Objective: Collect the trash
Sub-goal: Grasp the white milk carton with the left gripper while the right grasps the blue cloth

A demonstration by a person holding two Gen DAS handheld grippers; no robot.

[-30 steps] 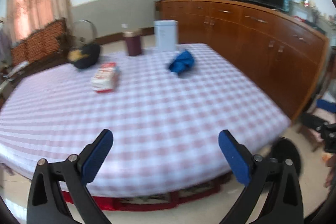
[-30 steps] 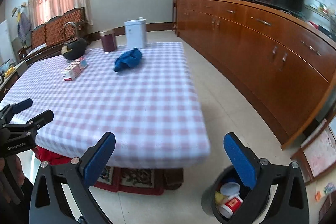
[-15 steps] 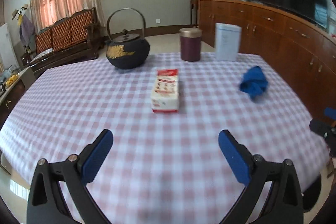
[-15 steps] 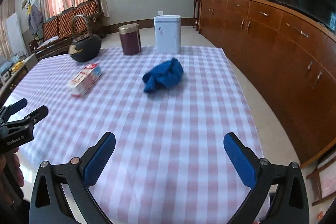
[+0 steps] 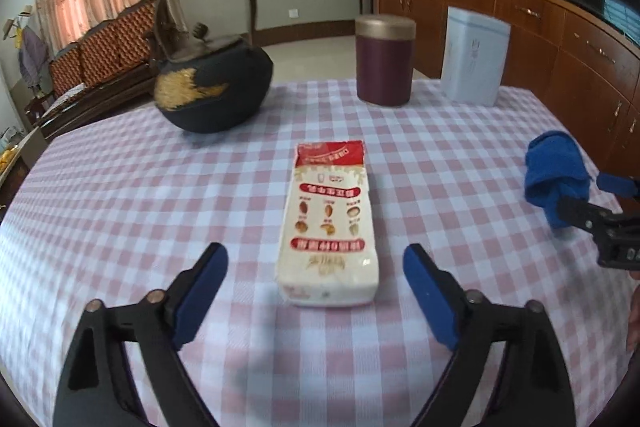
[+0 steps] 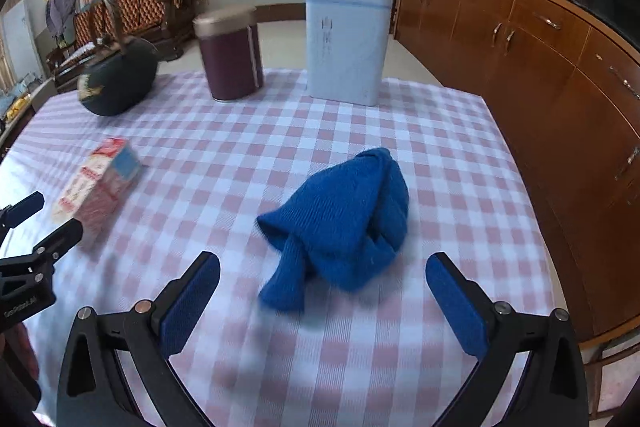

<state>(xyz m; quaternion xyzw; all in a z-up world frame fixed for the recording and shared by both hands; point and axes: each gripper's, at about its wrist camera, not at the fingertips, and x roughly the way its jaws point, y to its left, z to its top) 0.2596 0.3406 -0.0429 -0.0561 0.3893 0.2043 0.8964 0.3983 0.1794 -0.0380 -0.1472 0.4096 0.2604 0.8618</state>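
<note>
Pink-and-white checked cloth covers the table. A white and red carton lies flat near the table's middle, long axis running away from the left-wrist camera, red end toward the far edge. The left claw hangs just short of the carton's near end, blue pads either side and clear of it; its jaws are closing, with only the carton's near end roughly in line between the pads and nothing touched. Along the far edge stand a black iron kettle with a hoop handle toward the far left corner, a maroon canister with a gold lid, and a pale blue-white box upright to the canister's right. A crumpled blue cloth lies toward the right edge of the table. The right claw hovers over the cloth's near side, jaws wide apart, pads not touching the fabric. From the right-wrist view the left claw's tips show at the left margin beside the carton. Wooden cabinets line the wall beyond the right edge.
</note>
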